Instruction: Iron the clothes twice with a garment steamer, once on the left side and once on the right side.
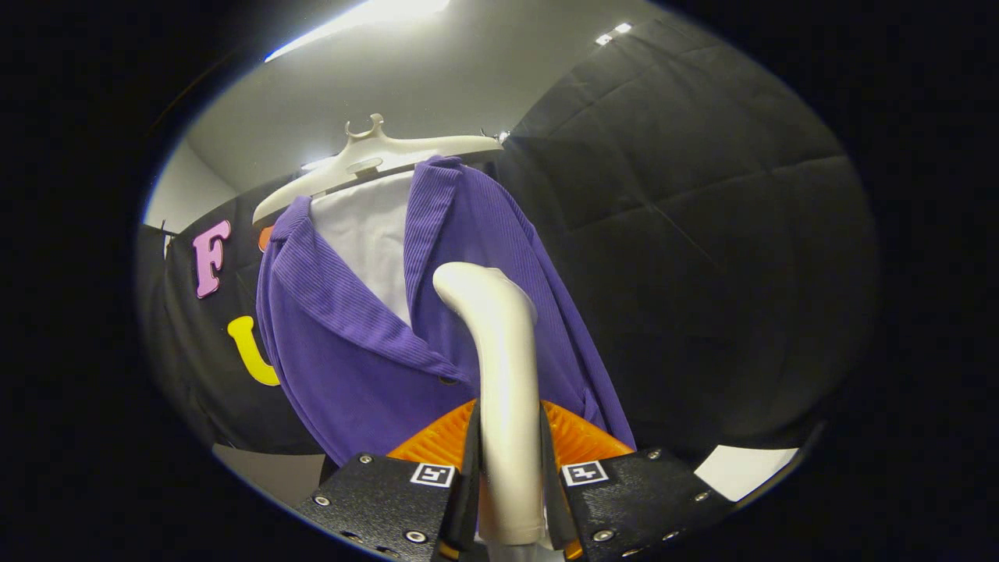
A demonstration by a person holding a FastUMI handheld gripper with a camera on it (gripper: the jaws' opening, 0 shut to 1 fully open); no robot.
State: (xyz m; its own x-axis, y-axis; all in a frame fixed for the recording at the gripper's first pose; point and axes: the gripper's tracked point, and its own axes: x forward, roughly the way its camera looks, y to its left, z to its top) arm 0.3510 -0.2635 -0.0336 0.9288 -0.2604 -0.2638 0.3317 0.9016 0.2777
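Observation:
A purple ribbed jacket (351, 343) hangs on a white hanger (375, 156) over a white inner panel (371, 234), just beyond my fingers. My gripper (509, 476) is shut on the pale handle of the garment steamer (503, 367), which rises upright between both fingers. The steamer's curved head sits against the jacket's front, near the lower end of the right lapel. The steamer's lower part is hidden behind my fingers.
Black quilted booth cloth (702, 234) stands behind and to the right of the jacket. A grey ceiling (437, 78) with a bright light strip (367, 19) is overhead. A pale surface (741, 468) shows low to the right of the fingers.

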